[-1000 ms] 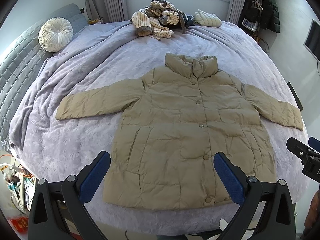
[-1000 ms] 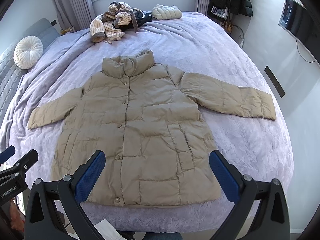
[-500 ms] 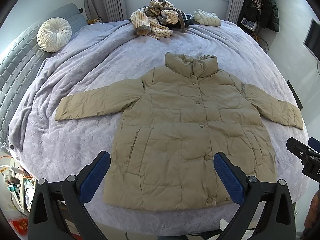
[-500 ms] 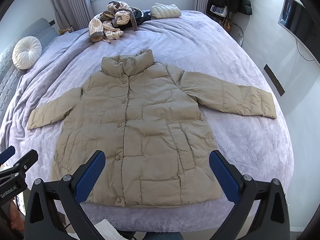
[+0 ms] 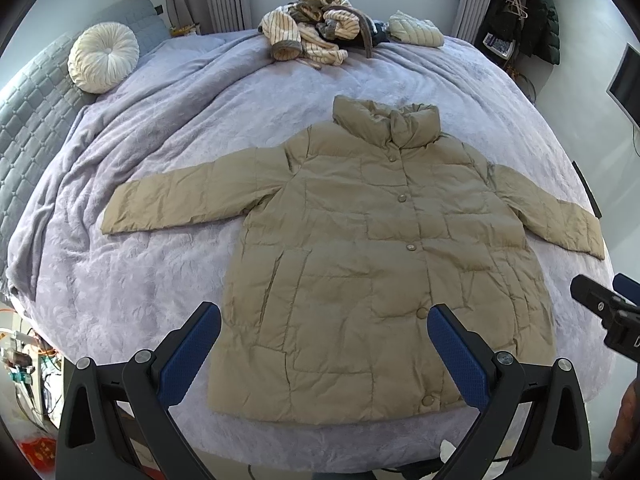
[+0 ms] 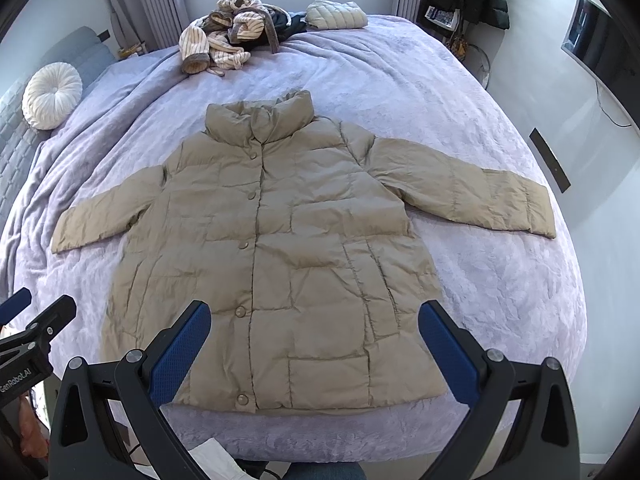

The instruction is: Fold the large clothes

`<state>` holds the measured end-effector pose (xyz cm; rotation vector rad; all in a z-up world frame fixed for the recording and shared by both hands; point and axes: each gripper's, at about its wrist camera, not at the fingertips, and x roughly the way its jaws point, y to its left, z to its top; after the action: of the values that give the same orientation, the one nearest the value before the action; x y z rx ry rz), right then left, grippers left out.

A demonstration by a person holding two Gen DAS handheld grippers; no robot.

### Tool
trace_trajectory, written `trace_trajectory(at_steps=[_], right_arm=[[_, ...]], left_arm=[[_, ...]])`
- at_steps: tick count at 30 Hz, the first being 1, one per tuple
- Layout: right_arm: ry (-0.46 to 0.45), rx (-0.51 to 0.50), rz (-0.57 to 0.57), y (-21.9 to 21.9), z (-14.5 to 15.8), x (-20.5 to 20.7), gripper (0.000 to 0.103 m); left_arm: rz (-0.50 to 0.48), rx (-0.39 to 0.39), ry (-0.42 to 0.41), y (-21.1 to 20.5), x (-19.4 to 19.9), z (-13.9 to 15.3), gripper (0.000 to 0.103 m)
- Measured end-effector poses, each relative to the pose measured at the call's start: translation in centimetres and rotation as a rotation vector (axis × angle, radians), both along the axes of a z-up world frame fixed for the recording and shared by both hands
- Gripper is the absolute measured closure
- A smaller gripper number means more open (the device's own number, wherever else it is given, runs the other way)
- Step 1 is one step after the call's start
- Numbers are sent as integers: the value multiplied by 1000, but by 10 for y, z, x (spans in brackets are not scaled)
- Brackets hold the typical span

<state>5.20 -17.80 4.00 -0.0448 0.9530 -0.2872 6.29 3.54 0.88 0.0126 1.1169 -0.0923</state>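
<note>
A tan puffer jacket (image 5: 360,248) lies flat and face-up on the lavender bedspread (image 5: 160,280), snapped shut, collar standing and both sleeves spread out to the sides, its hem near the bed's close edge. The left wrist view shows more of the grey quilted headboard (image 5: 28,120) by the round white cushion (image 5: 103,57); the right wrist view shows more of the wall-mounted screen (image 6: 592,46). The left gripper (image 5: 324,344) and right gripper (image 6: 316,340) hang above the hem with blue-padded fingers spread wide, holding and touching nothing.

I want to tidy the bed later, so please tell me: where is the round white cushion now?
In both wrist views the round white cushion lies at the far left of the bed, against the grey quilted headboard, left of the striped clothes pile.
</note>
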Motion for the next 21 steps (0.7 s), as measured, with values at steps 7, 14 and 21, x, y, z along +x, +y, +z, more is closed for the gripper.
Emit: trace_trajectory(at_steps=[7, 14, 21], right_arm=[[81, 105, 7, 14, -16, 35, 0], [194, 214, 49, 44, -63, 96, 0], [396, 210, 193, 102, -145, 162, 0]], left_arm=[[62, -72, 96, 48, 24, -40, 0], [174, -91, 117, 116, 62, -86, 0], [334, -143, 108, 193, 115, -137, 0]])
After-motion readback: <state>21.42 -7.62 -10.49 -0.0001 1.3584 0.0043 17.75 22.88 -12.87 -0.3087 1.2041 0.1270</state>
